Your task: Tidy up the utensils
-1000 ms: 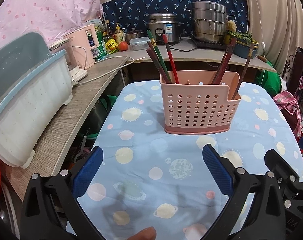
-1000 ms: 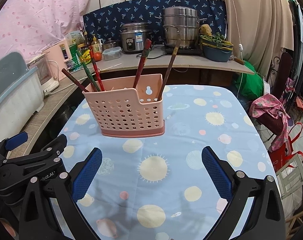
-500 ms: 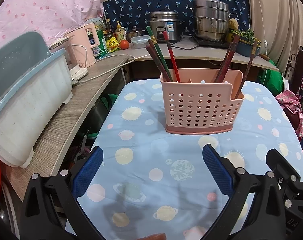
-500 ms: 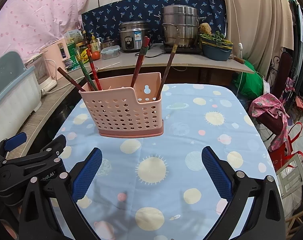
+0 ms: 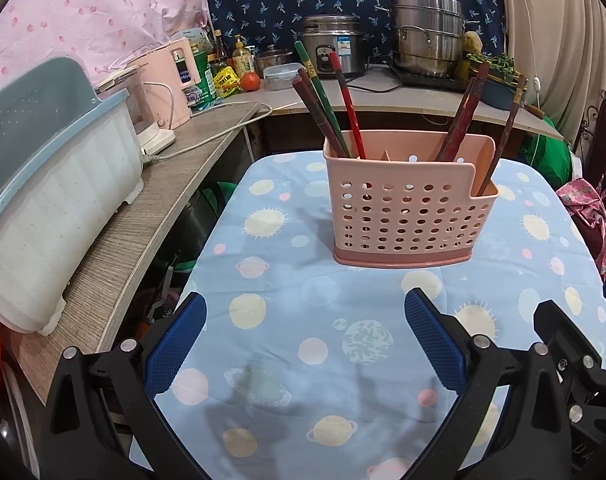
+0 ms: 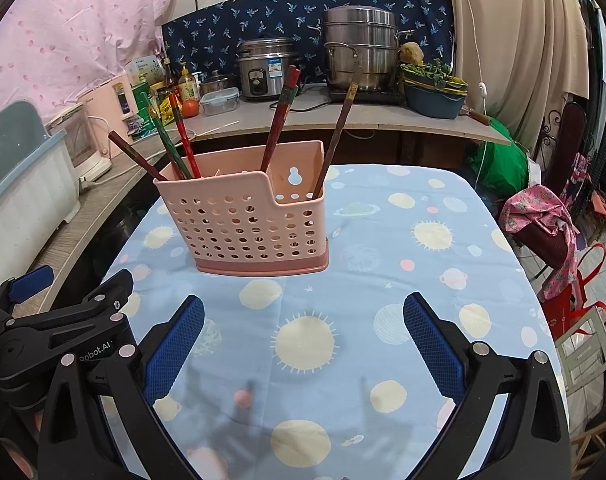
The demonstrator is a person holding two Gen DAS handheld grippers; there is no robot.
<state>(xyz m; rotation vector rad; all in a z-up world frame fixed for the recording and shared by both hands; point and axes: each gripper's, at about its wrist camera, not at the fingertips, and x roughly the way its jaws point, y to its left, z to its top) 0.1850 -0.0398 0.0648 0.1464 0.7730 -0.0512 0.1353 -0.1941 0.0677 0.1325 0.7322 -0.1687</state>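
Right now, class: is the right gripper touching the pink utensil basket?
Apart. In the right wrist view, the open right gripper sits short of the pink utensil basket, with a band of bare blue tablecloth showing between its fingertips and the basket's base.

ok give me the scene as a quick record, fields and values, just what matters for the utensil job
holder: pink perforated caddy, upright on the table
table: blue planet-print cloth
left compartment: chopsticks leaning left, one green, one red, the rest dark
right side: dark chopsticks leaning right, plus one in the low end slot
loose utensils on cloth: none visible
left gripper: open, empty, short of the caddy
right gripper: open, empty, short of the caddy
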